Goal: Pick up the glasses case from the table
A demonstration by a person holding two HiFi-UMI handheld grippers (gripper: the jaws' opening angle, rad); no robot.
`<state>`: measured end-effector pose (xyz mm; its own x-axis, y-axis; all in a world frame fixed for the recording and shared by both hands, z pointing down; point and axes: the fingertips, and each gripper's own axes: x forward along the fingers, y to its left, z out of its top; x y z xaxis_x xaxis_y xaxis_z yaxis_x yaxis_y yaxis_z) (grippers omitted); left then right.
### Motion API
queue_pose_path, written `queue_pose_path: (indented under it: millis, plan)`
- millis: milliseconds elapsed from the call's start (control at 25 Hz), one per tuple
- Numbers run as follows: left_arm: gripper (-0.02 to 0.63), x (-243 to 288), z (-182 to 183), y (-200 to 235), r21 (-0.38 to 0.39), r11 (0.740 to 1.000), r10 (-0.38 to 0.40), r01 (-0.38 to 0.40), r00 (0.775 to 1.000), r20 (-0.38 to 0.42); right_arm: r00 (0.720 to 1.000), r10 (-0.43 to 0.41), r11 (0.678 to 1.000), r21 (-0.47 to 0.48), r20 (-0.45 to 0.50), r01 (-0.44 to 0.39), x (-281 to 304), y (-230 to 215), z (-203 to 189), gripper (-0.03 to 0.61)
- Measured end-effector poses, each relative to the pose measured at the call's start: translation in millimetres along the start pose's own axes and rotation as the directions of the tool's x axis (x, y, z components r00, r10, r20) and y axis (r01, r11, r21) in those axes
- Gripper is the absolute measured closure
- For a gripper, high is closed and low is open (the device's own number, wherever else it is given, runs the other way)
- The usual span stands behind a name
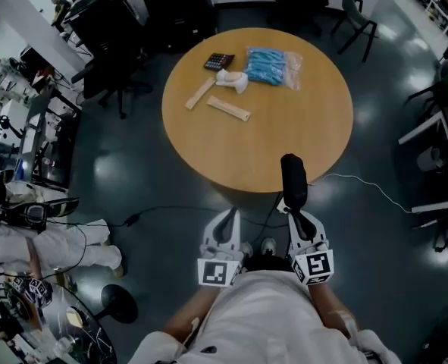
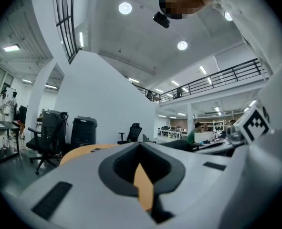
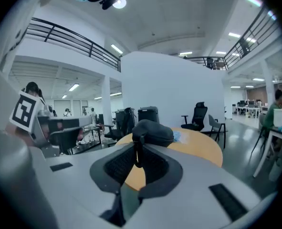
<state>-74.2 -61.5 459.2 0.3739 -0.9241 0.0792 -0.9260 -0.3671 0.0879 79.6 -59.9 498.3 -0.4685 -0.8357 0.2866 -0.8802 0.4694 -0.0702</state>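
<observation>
The black glasses case (image 1: 293, 177) hangs in the air over the near edge of the round wooden table (image 1: 284, 120), and my right gripper (image 1: 294, 205) is shut on its lower end. In the right gripper view the glasses case (image 3: 153, 132) bulges above the jaws, with my right gripper (image 3: 138, 151) clamped on its edge. My left gripper (image 1: 228, 220) is beside it on the left, below the table's edge, its jaws together with nothing between them. In the left gripper view my left gripper (image 2: 141, 149) points level, and only a strip of the table (image 2: 83, 151) shows past it.
At the table's far side lie a calculator (image 1: 218, 61), a blue packet (image 1: 274, 67), a white object (image 1: 233, 80) and two wooden sticks (image 1: 230, 109). A cable (image 1: 360, 182) trails over the dark floor. Office chairs (image 1: 356, 17) and desks ring the table.
</observation>
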Motion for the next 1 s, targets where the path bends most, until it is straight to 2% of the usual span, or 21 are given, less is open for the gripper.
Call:
queue_pose_path:
  millis: [120, 280, 600, 1000]
  plan:
    - [0.607, -3.3, 16.1, -6.0, 0.043, 0.999, -0.019, 0.016, 0.997, 0.071, 0.997, -0.006, 1.000, -0.023, 0.080, 0.008, -18.8, 2.3, 35.6, 0.531]
    - [0.607, -1.8, 23.9, -24.1, 0.009, 0.998, -0.066, 0.065, 0.996, 0.065, 0.992, -0.008, 0.999, -0.038, 0.127, 0.013, -30.6, 3.6, 57.3, 0.531]
    - [0.607, -1.5, 28.7, -40.1, -0.001, 0.993, -0.119, 0.119, 0.991, 0.062, 0.991, -0.026, 0.998, -0.047, 0.135, 0.032, -33.7, 7.7, 58.2, 0.532]
    - [0.607, -0.7, 25.9, -39.0, -0.004, 0.993, -0.119, 0.119, 0.991, 0.059, 0.990, -0.025, 0.999, -0.042, 0.139, 0.032, -34.8, 9.3, 60.2, 0.534]
